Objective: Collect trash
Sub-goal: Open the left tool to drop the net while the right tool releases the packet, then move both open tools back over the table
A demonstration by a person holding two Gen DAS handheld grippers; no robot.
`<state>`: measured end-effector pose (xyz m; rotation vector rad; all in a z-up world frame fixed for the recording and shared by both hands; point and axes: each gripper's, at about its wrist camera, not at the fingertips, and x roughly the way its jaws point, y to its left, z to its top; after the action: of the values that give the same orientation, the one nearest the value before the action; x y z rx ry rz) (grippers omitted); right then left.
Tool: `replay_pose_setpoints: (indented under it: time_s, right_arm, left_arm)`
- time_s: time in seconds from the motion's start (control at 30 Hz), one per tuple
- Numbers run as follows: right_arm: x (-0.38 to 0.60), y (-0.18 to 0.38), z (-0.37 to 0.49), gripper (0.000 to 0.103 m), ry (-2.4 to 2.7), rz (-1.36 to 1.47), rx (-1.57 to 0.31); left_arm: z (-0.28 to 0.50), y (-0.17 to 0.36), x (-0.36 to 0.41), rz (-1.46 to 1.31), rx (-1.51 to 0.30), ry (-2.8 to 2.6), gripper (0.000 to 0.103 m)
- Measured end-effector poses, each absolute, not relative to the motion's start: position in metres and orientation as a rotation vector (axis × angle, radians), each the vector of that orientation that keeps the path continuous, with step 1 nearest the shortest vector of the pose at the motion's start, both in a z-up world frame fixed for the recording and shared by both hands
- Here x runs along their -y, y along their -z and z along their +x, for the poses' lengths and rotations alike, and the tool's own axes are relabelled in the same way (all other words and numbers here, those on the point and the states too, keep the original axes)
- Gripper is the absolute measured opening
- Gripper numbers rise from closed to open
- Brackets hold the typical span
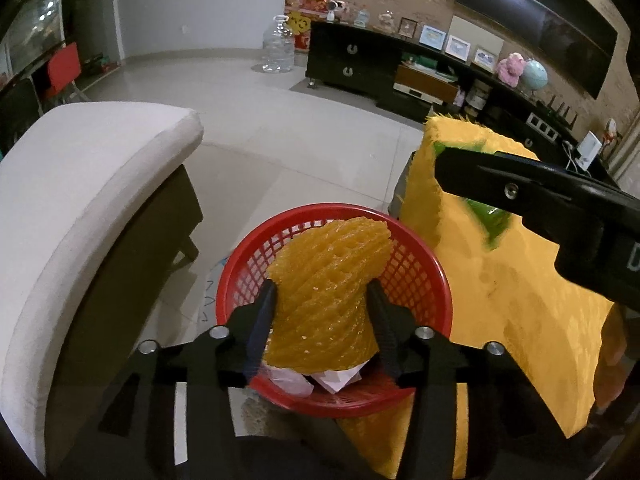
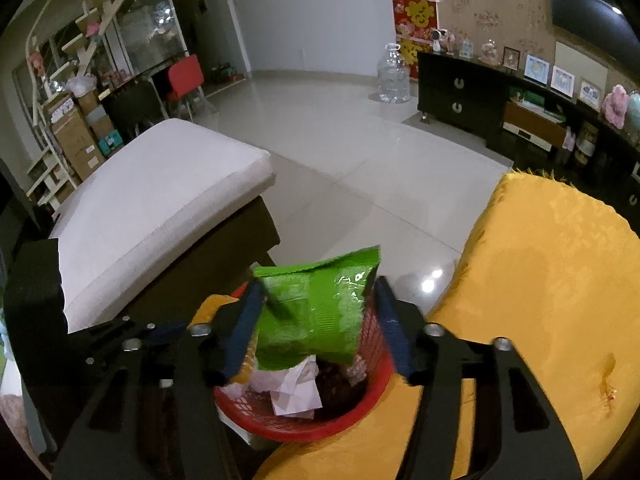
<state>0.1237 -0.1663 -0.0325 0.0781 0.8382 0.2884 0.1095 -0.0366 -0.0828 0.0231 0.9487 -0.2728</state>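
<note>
A red mesh basket (image 1: pixel 430 280) stands below both grippers, with white crumpled paper (image 1: pixel 336 380) inside. My left gripper (image 1: pixel 322 300) is shut on an orange foam fruit net (image 1: pixel 328 280), held over the basket. My right gripper (image 2: pixel 318 300) holds a green snack wrapper (image 2: pixel 316 304) between its blue pads, over the same basket (image 2: pixel 304 424). The right gripper's black body (image 1: pixel 540 208) also crosses the left wrist view at the right, with a bit of green wrapper (image 1: pixel 488 216) beside it.
A yellow cloth (image 2: pixel 552 288) covers the surface at the right, next to the basket. A white cushioned bench (image 2: pixel 160 200) stands at the left. Pale tiled floor (image 2: pixel 360 152) lies beyond, with a water jug (image 2: pixel 394 76) and a dark cabinet (image 2: pixel 460 92).
</note>
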Motion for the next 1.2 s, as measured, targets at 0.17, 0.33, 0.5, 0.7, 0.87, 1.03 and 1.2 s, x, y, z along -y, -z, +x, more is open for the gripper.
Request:
replay_pose_setpoints:
  time_s: [0.17,0.33,0.5,0.7,0.87,1.03,1.2]
  right_arm:
    - [0.169,0.033,0.124,0.065,-0.290,0.099,-0.833]
    - [0.175,0.030,0.120,0.065,-0.286,0.113,-0.820]
    - [0.184,0.025,0.114,0.065,-0.272,0.122,-0.803]
    - [0.200,0.022,0.097,0.065,-0.231,0.121,-0.781]
    - [0.217,0.026,0.082,0.065,-0.194,0.137,-0.783]
    - [0.235,0.031,0.065,0.065,-0.139,0.137,-0.782]
    - [0.256,0.035,0.047,0.065,-0.078,0.137,-0.780]
  left_arm:
    - [0.109,0.084,0.036,0.021,-0.953,0.270,0.059]
    - [0.107,0.082,0.034,0.015,-0.944,0.265,0.072]
    - [0.103,0.078,0.032,0.015,-0.929,0.270,0.077]
    - [0.097,0.065,0.036,0.032,-0.891,0.268,0.079]
    - [0.090,0.058,0.039,0.044,-0.871,0.276,0.080]
    - [0.082,0.051,0.047,0.063,-0.856,0.292,0.080]
    - [0.073,0.046,0.061,0.087,-0.838,0.316,0.082]
